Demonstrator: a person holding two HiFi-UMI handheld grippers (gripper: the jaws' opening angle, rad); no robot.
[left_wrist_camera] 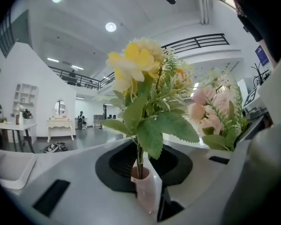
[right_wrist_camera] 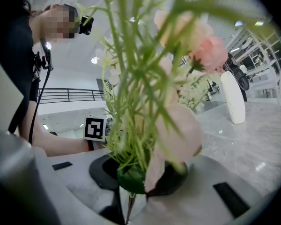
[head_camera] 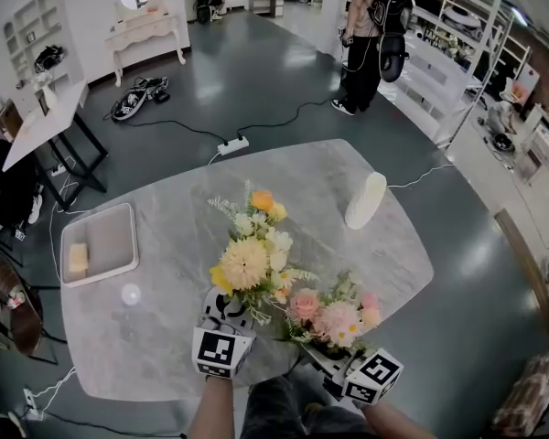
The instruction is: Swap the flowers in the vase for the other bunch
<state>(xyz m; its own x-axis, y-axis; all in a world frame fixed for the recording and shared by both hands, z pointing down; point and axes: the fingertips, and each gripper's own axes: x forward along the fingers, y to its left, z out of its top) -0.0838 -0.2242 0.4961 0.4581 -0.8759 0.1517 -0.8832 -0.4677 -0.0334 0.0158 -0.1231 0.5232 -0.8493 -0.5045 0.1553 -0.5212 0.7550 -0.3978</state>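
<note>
While both bunches are off the table [head_camera: 302,167], the swap looks to be about in its middle. At the far left, a tray [head_camera: 110,236] lies on the table with a pale yellow block [head_camera: 78,259] in it, and a small white disc [head_camera: 130,294] lies just below the tray. Next comes the left gripper [head_camera: 226,314]. Its own view shows its 2 jaws brought almost together on the lower stem of the yellow bunch [left_wrist_camera: 140,78], at a pale sleeve around the stem, so the bunch stands upright in the grip. To its right, the right gripper [head_camera: 318,346] has its jaws nearly closed on the green stems of the pink bunch [head_camera: 334,316], and the flowers rise close in front of that camera. The 2 bunches are just beside each other, near the table edge in front of the person. Further right and well apart from both, the white vase [head_camera: 366,200] stands on the table, and no flowers show in it. So the emptying of the vase seems done. I cannot tell which bunch came out of it. What remains, I judge, is to carry the other bunch to the vase, lower its stems into the mouth, and lay the old bunch down.
</note>
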